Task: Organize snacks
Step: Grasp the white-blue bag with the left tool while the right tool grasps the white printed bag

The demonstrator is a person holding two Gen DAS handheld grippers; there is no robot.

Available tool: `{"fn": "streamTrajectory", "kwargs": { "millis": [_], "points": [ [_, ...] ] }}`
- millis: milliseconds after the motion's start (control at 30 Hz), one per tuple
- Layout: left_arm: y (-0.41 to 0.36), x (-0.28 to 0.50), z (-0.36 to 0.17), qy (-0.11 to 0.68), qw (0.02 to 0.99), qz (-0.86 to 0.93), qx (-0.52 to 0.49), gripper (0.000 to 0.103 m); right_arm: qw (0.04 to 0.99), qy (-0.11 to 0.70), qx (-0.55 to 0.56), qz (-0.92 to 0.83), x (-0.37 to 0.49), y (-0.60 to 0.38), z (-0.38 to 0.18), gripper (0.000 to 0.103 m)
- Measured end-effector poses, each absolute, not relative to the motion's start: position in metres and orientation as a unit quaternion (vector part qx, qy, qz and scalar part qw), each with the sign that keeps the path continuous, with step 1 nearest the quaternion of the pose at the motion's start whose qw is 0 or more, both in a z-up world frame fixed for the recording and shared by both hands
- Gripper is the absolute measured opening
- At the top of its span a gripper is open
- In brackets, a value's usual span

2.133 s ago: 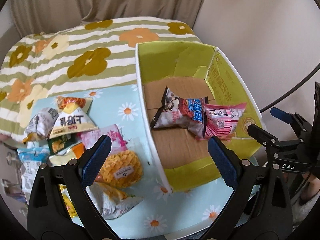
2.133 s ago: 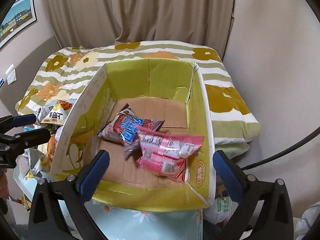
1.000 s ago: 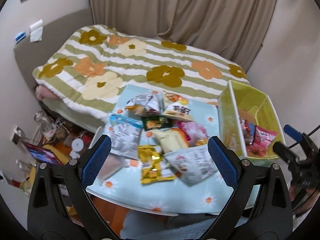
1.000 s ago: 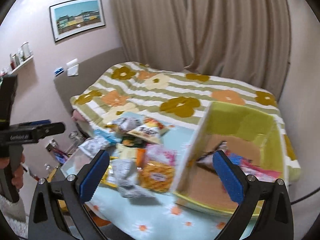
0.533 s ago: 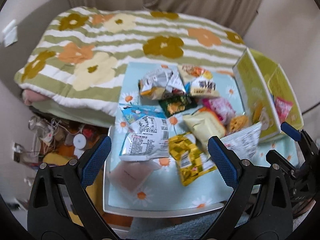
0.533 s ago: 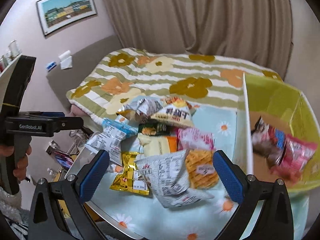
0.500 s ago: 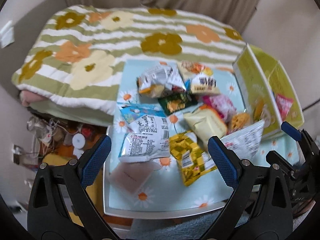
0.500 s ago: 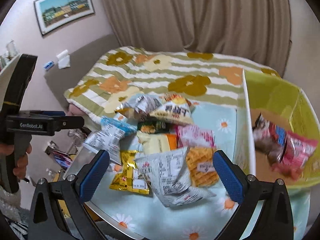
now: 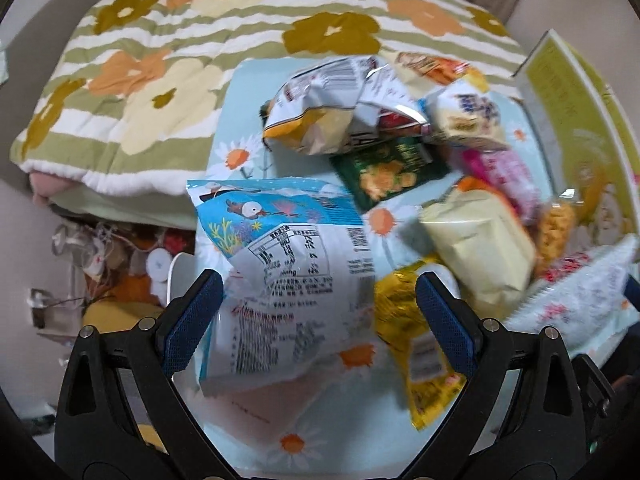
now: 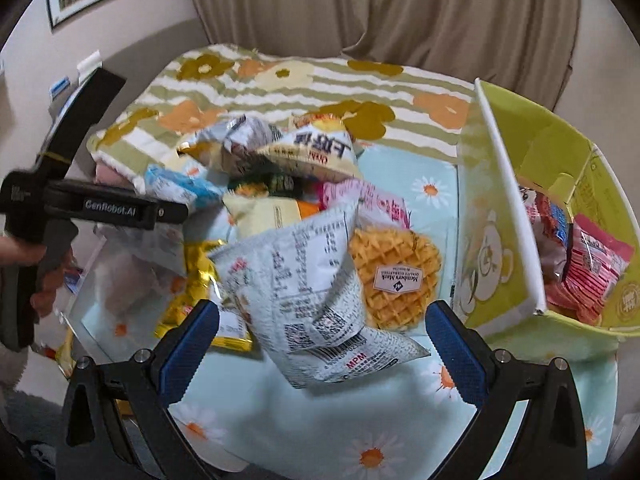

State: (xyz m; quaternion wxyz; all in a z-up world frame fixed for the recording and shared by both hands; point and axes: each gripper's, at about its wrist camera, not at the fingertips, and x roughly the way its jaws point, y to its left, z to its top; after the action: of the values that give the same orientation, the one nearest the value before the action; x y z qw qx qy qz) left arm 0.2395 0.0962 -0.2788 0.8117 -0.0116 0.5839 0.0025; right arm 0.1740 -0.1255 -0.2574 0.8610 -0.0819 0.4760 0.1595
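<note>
Snacks, loose lot, spread over the daisy-print tabletop [image 10: 436,216]; count not exact, about ten packets outside the box.

Left gripper [image 9: 318,306]: fingers spread wide, nothing between them. I have it poised over the white packet with the nutrition label [image 9: 296,296], blue fish print at its top end; whether the fingers touch it I cannot tell.

Right gripper [image 10: 322,336]: fingers spread wide, empty, above the white crumpled packet with barcodes [image 10: 316,300].

Outward from the fingers:
- gold foil packet [image 9: 416,336], between the two white packets
- pale yellow packet [image 9: 480,240]
- round waffle in clear wrap [image 10: 394,276], just beside the box wall
- pink packet [image 10: 376,204]
- dark green packet [image 9: 388,174]
- silver crinkled bag [image 9: 332,112] and a cream bag with blue lettering [image 10: 316,150], far side, next to the flowered bed quilt [image 9: 160,60]

Yellow-green cardboard box [image 10: 512,216]: stands at the tabletop's right edge; holds a red-and-blue packet [image 10: 554,216] and pink-red packets [image 10: 592,268].

Progress, my estimate: early. A few items boxed, most of the heap left.

Change from two seconds ago: both grippers then faced into the box; I have since swung them back over the heap, and half a second on they sit lower and closer to it.
</note>
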Motion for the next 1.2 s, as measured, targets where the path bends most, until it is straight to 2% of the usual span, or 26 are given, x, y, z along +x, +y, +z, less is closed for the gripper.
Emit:
{"fn": "streamTrajectory", "kwargs": {
  "millis": [100, 200, 233, 400, 467, 700, 733, 1133, 1200],
  "points": [
    [0.094, 0.244, -0.292, 0.585, 0.811, 0.018, 0.001, 0.094, 0.854, 0.482, -0.104, 0.169, 0.175, -0.124, -0.264, 0.103],
    [0.097, 0.248, -0.299, 0.586, 0.81, 0.03, 0.003, 0.086, 0.849, 0.486, -0.112, 0.173, 0.179, -0.126, -0.271, 0.103],
    [0.098, 0.249, -0.299, 0.586, 0.81, 0.032, 0.002, 0.081, 0.848, 0.488, -0.11, 0.175, 0.18, -0.127, -0.273, 0.103],
    [0.103, 0.251, -0.301, 0.588, 0.808, 0.034, -0.003, 0.075, 0.843, 0.494, -0.101, 0.186, 0.186, -0.128, -0.278, 0.103],
    [0.103, 0.251, -0.301, 0.588, 0.808, 0.028, -0.004, 0.067, 0.841, 0.495, -0.102, 0.193, 0.187, -0.125, -0.279, 0.103],
    [0.106, 0.249, -0.296, 0.591, 0.807, 0.016, -0.013, 0.06, 0.835, 0.495, -0.114, 0.212, 0.192, -0.119, -0.281, 0.103],
    [0.107, 0.248, -0.294, 0.589, 0.808, 0.015, -0.016, 0.056, 0.835, 0.494, -0.116, 0.213, 0.192, -0.118, -0.281, 0.103],
    [0.109, 0.232, -0.267, 0.574, 0.818, 0.002, -0.031, 0.054, 0.821, 0.504, -0.142, 0.228, 0.193, -0.105, -0.291, 0.099],
    [0.109, 0.228, -0.265, 0.575, 0.818, 0.001, -0.032, 0.054, 0.82, 0.506, -0.143, 0.229, 0.193, -0.103, -0.293, 0.096]
  ]
}}
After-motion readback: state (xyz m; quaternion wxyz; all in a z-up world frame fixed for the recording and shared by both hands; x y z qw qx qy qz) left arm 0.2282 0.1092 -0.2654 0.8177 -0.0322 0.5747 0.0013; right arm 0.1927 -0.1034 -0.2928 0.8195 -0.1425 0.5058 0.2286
